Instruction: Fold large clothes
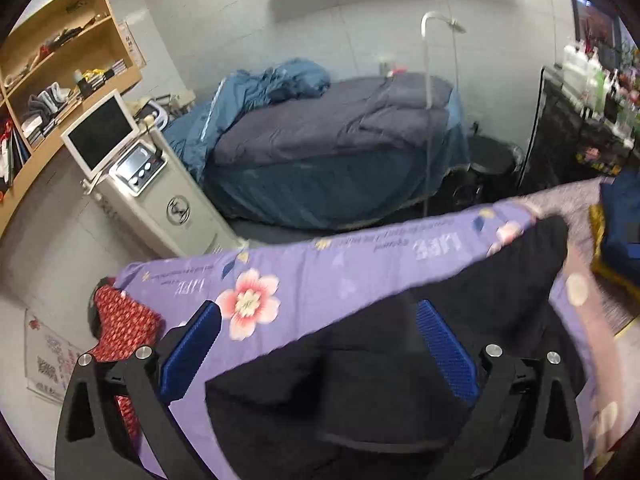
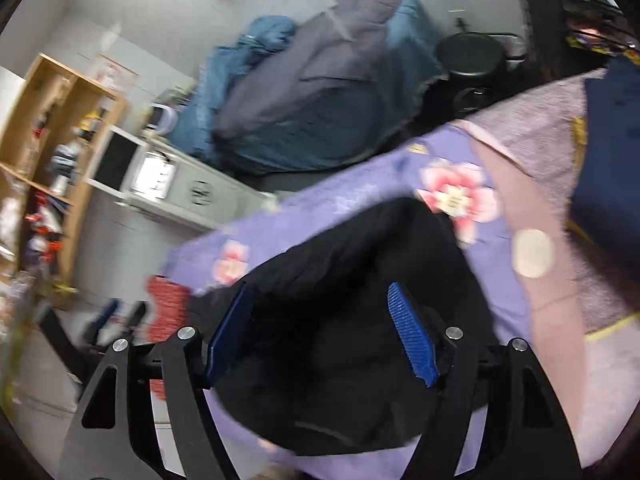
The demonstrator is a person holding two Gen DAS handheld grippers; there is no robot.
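A black garment (image 1: 400, 360) lies spread on a purple flowered sheet (image 1: 320, 272). My left gripper (image 1: 320, 320) hangs just above it with its blue pads (image 1: 192, 352) wide apart and nothing between them. In the right wrist view the same black garment (image 2: 340, 320) lies bunched on the sheet (image 2: 360, 184). My right gripper (image 2: 320, 320) is open over it, blue pads (image 2: 412, 340) spread, holding nothing. The left gripper (image 2: 120, 316) shows blurred at the left edge of that view.
A red patterned cloth (image 1: 124, 320) lies at the sheet's left corner. A dark blue folded item (image 1: 620, 220) sits at the right. Beyond stand a white machine with a screen (image 1: 132, 172), a bed with blue bedding (image 1: 320, 152), wooden shelves (image 1: 52, 80) and a black stool (image 2: 472, 56).
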